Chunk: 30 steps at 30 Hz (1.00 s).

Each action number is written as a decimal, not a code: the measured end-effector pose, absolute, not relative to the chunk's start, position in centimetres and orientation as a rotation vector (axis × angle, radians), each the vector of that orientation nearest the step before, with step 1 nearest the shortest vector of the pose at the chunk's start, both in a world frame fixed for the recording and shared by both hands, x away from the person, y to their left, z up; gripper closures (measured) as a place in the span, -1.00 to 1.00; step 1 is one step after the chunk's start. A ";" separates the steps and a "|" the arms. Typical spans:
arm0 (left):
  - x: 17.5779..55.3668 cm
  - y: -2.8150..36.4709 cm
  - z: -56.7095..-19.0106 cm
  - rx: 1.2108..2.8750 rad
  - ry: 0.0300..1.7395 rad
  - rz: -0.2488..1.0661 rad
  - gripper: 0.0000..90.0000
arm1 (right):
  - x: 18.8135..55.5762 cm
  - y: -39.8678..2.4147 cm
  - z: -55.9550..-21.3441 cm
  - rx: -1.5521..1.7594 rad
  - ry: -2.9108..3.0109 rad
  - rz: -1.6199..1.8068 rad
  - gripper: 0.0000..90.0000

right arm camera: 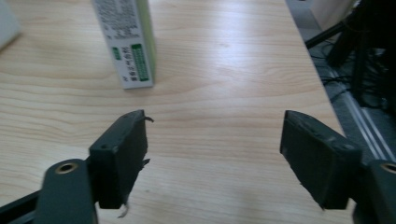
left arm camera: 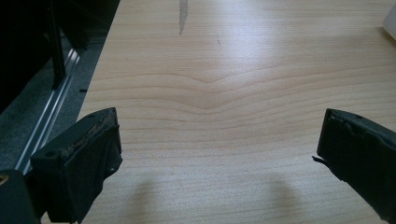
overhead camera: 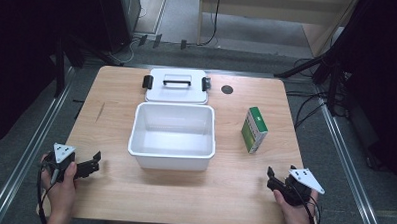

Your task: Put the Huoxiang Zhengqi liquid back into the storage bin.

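The left gripper (overhead camera: 93, 162) is resting at the table's (overhead camera: 109, 189) near-left corner, jaws spread on nothing. The white bin (overhead camera: 172, 136) is sitting mid-table. The green-and-white box (overhead camera: 254, 129) is standing ahead of the right gripper (overhead camera: 270, 177), clear of its spread jaws.

Your wooden table (overhead camera: 108, 199) carries an open white bin (overhead camera: 172, 136) at its middle, the bin's lid (overhead camera: 176, 85) flat just behind it, and a green-and-white carton (overhead camera: 254, 129) upright to the right
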<state>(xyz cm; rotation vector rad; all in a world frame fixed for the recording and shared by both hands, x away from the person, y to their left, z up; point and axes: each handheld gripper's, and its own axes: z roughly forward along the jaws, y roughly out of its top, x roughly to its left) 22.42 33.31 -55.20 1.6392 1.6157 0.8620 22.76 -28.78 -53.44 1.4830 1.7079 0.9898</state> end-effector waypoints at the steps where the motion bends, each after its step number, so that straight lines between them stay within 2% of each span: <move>1: 22.4 33.3 -55.2 1.639 1.616 0.862 -0.99 | 22.8 -28.7 -53.4 1.479 1.699 0.997 -0.38; 2: 22.4 33.3 -55.2 1.639 1.616 0.862 -0.99 | 22.8 -28.7 -53.4 1.479 1.699 0.997 -0.38; 4: 22.4 33.4 -55.2 1.638 1.618 0.858 -0.99 | 22.7 -28.6 -53.0 1.452 1.666 1.013 -0.26; 9: 22.4 33.4 -55.2 1.634 1.621 0.853 -0.99 | 22.8 -28.5 -52.5 1.406 1.667 0.948 -0.23; 11: 22.4 33.4 -55.2 1.630 1.620 0.854 -0.99 | 23.0 -28.6 -52.3 1.392 1.694 0.940 -0.15; 16: 22.4 33.5 -55.2 1.630 1.621 0.848 -0.99 | 23.7 -28.8 -51.0 1.311 1.804 1.032 -0.17; 20: 22.4 33.5 -55.2 1.630 1.621 0.846 -0.99 | 24.3 -28.0 -49.5 1.272 1.879 0.963 -0.15; 22: 22.4 33.5 -55.2 1.629 1.621 0.846 -0.99 | 24.7 -27.8 -48.8 1.280 1.935 0.976 -0.05; 30: 22.4 33.5 -55.2 1.632 1.621 0.843 -0.99 | 26.0 -27.0 -45.8 1.276 2.039 0.931 -0.09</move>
